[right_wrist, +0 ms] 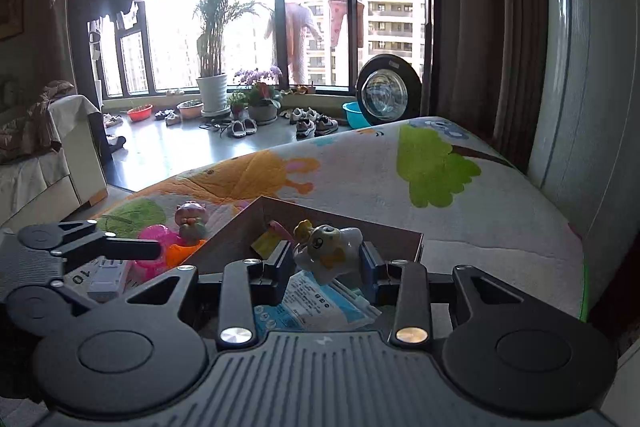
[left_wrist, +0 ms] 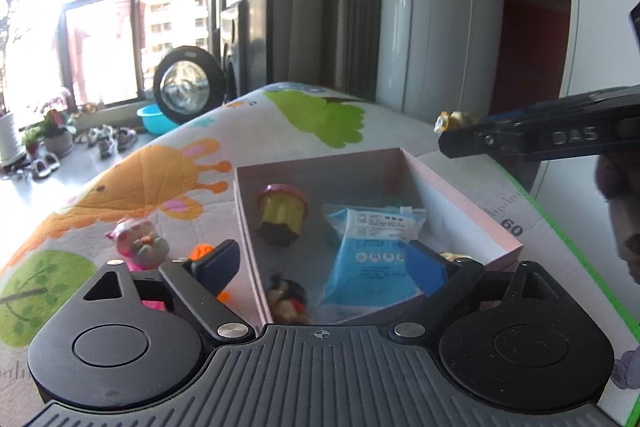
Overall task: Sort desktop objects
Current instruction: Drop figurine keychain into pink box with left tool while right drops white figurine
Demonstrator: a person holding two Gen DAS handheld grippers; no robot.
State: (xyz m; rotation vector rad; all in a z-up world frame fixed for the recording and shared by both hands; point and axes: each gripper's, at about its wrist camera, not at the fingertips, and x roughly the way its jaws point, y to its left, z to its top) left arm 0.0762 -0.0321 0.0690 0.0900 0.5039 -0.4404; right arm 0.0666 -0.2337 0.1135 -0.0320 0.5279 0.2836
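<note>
An open pink box [left_wrist: 316,169] stands on the patterned mat. In it lie a yellow-and-pink cupcake toy [left_wrist: 282,213], a blue packet [left_wrist: 370,253] and a small dark-haired figure [left_wrist: 288,297]. My left gripper [left_wrist: 322,267] hangs open above the box's near end, nothing between its pads. My right gripper [right_wrist: 326,259] is shut on a white-and-yellow figurine [right_wrist: 328,247], held above the box [right_wrist: 372,233] and the blue packet [right_wrist: 312,305]. In the left wrist view that figurine [left_wrist: 454,119] shows at the tip of one of the right gripper's fingers [left_wrist: 500,141].
Outside the box on the left lie a pink pig toy [left_wrist: 138,245], an orange piece [left_wrist: 202,251] and, in the right wrist view, a bright pink toy [right_wrist: 160,239] and a small white object [right_wrist: 106,277]. The mat's green edge [left_wrist: 576,247] runs along the right.
</note>
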